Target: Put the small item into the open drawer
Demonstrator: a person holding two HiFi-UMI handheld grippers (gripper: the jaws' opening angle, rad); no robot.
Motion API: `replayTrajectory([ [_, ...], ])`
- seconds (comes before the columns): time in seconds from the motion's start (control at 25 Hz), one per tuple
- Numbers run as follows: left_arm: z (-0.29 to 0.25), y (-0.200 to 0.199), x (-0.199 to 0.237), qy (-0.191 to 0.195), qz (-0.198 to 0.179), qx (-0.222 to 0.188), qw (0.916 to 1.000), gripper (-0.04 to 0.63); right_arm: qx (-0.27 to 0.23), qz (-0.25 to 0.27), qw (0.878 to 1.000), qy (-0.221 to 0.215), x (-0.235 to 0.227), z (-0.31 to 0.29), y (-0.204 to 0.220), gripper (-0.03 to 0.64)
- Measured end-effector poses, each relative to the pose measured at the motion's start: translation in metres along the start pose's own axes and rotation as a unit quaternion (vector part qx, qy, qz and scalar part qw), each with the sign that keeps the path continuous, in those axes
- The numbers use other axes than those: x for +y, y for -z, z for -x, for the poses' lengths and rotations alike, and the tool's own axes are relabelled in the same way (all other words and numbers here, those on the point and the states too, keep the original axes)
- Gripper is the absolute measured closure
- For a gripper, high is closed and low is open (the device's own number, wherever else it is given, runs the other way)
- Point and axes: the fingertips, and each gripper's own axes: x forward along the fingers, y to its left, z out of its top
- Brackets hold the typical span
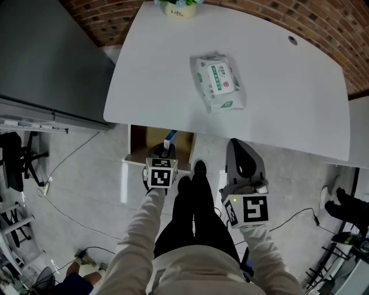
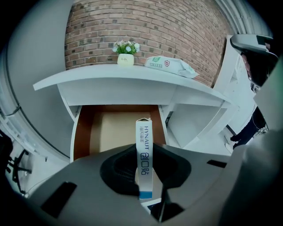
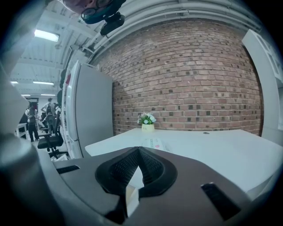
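Grey cabinet (image 1: 46, 57) stands at the far left, beside the white table (image 1: 288, 103). Under the left part of the table the drawer (image 1: 137, 141) is pulled out, and its inside is brown and bare. The left gripper (image 1: 166, 152) hangs above the front of this drawer and points steeply down to it. Its fingers (image 2: 119, 170) are at a middle width and clamp a slim white box (image 2: 143, 154) with a blue end. The box stands upright between the fingers, and its top end reaches out over the open drawer. It is not in the drawer yet.

At the back edge of the table is a small flower pot (image 1: 179, 8). A pack of wipes (image 1: 219, 82) lies near the middle of the table, well apart from the pot. To the right of the person's dark legs (image 1: 193, 213), the right gripper (image 1: 239, 151) is in front of the table edge. It points almost level over the table. Its fingers (image 3: 119, 170) meet at the tips and hold nothing.
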Motion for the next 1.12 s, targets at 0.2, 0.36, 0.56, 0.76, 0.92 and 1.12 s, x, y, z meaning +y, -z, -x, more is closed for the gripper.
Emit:
replayTrajectory([
  [0.2, -0.023, 0.005, 0.001, 0.002, -0.007, 0.021, 0.9998, 0.512, 0.007, -0.002, 1.000, 0.000, -0.004, -0.009, 0.005, 0.591],
  [0.36, -0.039, 0.011, 0.003, 0.004, 0.002, 0.040, 0.9992, 0.512, 0.011, -0.002, 1.000, -0.001, -0.005, -0.015, 0.009, 0.591],
  [0.56, -0.053, 0.019, 0.004, 0.004, 0.021, 0.057, 0.9982, 0.512, 0.015, -0.004, 1.000, -0.006, -0.003, -0.020, 0.010, 0.591],
  [0.76, -0.068, 0.029, 0.005, -0.003, 0.026, 0.076, 0.9967, 0.512, 0.016, -0.009, 1.000, -0.007, -0.002, -0.022, 0.013, 0.591],
  [0.92, -0.081, 0.038, 0.006, -0.008, 0.037, 0.095, 0.9947, 0.512, 0.027, -0.003, 1.000, -0.006, -0.006, -0.021, 0.024, 0.591],
  [1.12, -0.093, 0.038, 0.003, -0.012, 0.036, 0.104, 0.9939, 0.512, 0.036, -0.009, 0.999, -0.002, -0.009, -0.021, 0.031, 0.591],
])
